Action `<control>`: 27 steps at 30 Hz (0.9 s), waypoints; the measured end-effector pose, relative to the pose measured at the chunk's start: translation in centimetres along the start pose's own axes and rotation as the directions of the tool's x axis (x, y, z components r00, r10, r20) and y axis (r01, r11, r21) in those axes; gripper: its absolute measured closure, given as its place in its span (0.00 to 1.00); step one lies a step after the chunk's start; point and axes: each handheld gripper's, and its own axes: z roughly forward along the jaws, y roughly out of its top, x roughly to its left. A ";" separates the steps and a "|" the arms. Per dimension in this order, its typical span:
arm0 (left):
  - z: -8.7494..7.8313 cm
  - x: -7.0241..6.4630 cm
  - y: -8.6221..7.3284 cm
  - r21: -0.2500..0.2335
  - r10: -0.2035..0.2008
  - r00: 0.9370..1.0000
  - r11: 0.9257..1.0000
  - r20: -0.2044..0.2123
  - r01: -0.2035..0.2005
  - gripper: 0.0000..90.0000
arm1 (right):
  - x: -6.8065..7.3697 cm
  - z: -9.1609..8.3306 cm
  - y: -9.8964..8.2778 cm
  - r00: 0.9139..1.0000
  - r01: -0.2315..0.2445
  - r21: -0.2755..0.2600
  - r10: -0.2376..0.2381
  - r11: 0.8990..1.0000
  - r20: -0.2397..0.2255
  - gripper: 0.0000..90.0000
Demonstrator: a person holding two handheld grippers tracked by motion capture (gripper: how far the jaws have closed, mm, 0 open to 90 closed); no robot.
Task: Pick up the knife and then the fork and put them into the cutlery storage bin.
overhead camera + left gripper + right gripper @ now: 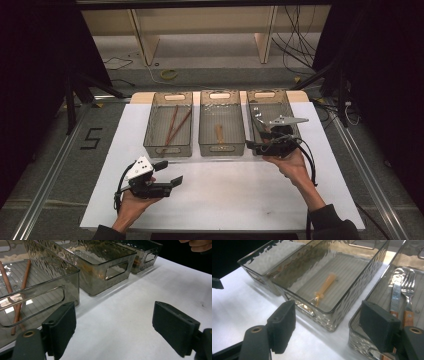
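fork and knife lie flat in the right bin, wood handles toward the near wall. rigid, light, metal ends slick; i'd pinch a wood handle. right gripper hangs at that bin's near wall, jaws wide, nothing between. left gripper well left of the bin over bare table, jaws wide, empty.

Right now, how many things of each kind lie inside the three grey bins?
Chopsticks: 2
Orange piece: 1
Fork: 1
Knife: 1
Total: 5 that I can see.
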 end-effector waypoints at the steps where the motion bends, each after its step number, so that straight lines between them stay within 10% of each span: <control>1: 0.0 0.0 0.0 0.000 0.000 1.000 1.000 0.000 0.000 0.21 | 0.0 0.0 -0.2 1.000 0.002 -0.004 -0.002 1.000 -0.003 0.33; 27: -0.3 -0.2 -0.1 0.008 -0.001 1.000 1.000 0.018 0.000 0.21 | 2.6 -1.4 -4.6 0.995 0.034 -0.093 -0.043 0.995 -0.090 0.30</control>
